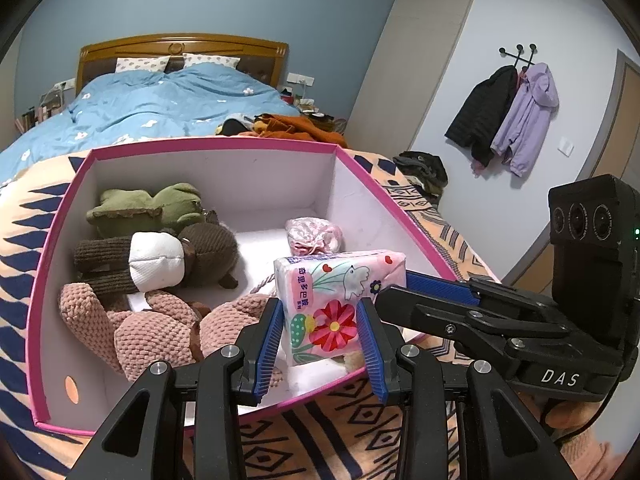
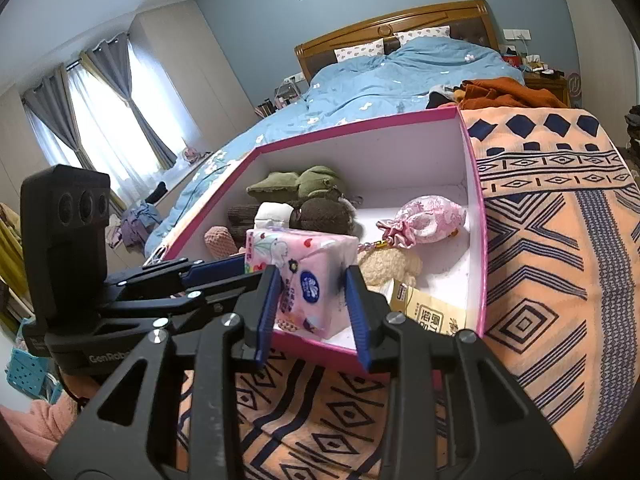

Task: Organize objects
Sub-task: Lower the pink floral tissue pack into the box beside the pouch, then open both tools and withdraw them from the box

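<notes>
Now I have both tools, left tool (image 1: pixel 320 334) and right tool (image 2: pixel 310 312), pinching the tissue pack (image 1: pixel 336 300) at frame centre, poised above the pink box (image 1: pixel 60 264) for a level drop beside 3 plush toys (image 1: pixel 160 256).

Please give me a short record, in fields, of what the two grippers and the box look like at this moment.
setting: pink-rimmed box on a patterned blanket on a bed
held item: floral tissue pack, over the near part of the box
left gripper: shut on the tissue pack
right gripper: shut on the same pack, from the other side
box contents: green plush, brown plush, pink knitted plush, pink drawstring pouch, cream plush
</notes>
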Demonstrator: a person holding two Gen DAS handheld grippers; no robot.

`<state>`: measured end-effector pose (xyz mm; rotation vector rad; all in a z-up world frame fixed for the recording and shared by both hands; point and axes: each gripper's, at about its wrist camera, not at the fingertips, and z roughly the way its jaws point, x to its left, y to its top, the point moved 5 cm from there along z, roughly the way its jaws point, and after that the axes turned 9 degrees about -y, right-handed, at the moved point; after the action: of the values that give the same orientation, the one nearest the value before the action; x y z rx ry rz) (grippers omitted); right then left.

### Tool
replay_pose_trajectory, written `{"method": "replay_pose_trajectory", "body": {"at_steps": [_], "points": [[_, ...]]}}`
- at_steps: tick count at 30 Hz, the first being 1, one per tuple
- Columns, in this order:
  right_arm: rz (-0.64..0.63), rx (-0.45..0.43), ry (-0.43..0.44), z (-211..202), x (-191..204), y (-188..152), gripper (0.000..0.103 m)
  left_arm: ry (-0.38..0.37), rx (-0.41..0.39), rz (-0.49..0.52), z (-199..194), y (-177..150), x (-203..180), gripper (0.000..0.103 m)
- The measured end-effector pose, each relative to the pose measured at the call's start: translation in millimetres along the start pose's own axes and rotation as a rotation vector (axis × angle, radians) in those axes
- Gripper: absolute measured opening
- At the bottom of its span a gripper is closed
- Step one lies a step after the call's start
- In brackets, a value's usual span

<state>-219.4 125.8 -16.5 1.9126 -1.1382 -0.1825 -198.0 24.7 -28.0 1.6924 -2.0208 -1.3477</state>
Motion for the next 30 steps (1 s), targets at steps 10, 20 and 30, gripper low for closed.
{"method": "replay_pose_trajectory", "body": {"at_steps": [10,20,30], "points": [[-0.049,0.027,-0.095,15.4,2.0,-0.7,0.037,0.058,0.017,-0.003,5.8,-4.4,10.4,0.042],[-0.063,-0.036,-0.136,2.2,3.9,-3.0,0.049,0.113,-0.101,0.018,-30.2,-11.6,16.7,0.088],[-0.155,-0.120,-0.121,-32.5,28.0,-25.3,0.070,0.175,-0.185,0.047,-70.0,-35.5,11.2,0.097]]}}
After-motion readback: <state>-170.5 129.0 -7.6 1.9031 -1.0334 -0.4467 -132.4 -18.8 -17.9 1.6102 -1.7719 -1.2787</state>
